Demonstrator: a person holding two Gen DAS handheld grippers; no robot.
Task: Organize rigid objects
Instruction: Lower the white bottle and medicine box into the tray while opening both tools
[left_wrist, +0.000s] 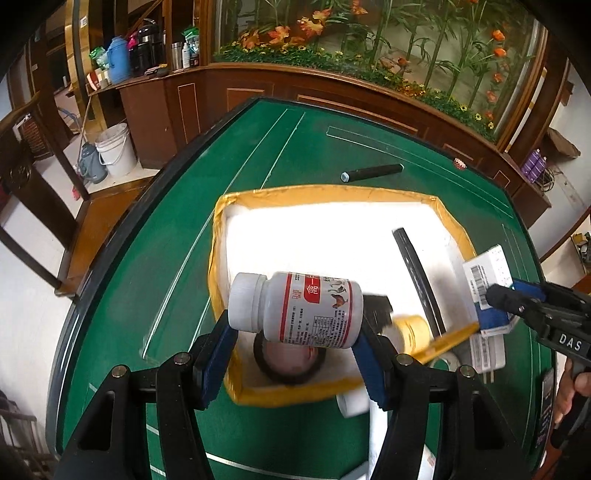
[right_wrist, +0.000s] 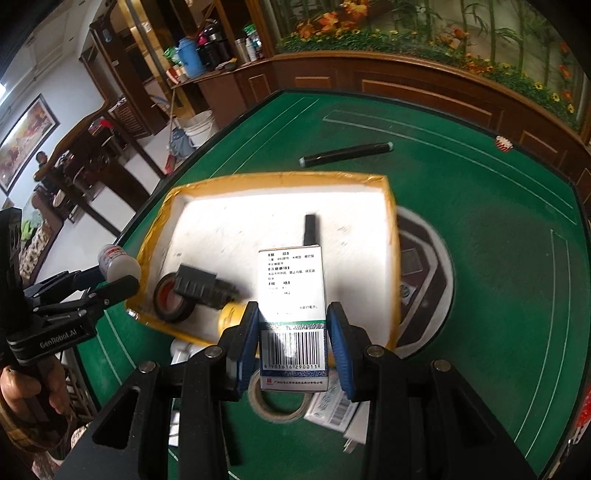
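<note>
My left gripper (left_wrist: 295, 343) is shut on a white bottle (left_wrist: 295, 308) with a red label. The bottle lies sideways above the near left corner of a white tray with a yellow taped rim (left_wrist: 332, 194). My right gripper (right_wrist: 291, 332) is shut on a white box with a barcode (right_wrist: 291, 288), held over the tray's near edge (right_wrist: 280, 177). In the tray lie a black tape roll (right_wrist: 171, 299), a black block (right_wrist: 195, 284), a yellow cylinder (right_wrist: 232, 314) and a black strip (right_wrist: 309, 229). Each gripper also shows in the other's view, the left gripper (right_wrist: 114, 280) and the right gripper (left_wrist: 495, 295).
A black tube (left_wrist: 371, 172) lies on the green table (left_wrist: 369, 140) beyond the tray. A beige tape roll (right_wrist: 280, 410) and barcoded packets (right_wrist: 332, 410) lie near the front edge. Wooden cabinets, buckets and chairs surround the table. A person (right_wrist: 40, 162) stands far left.
</note>
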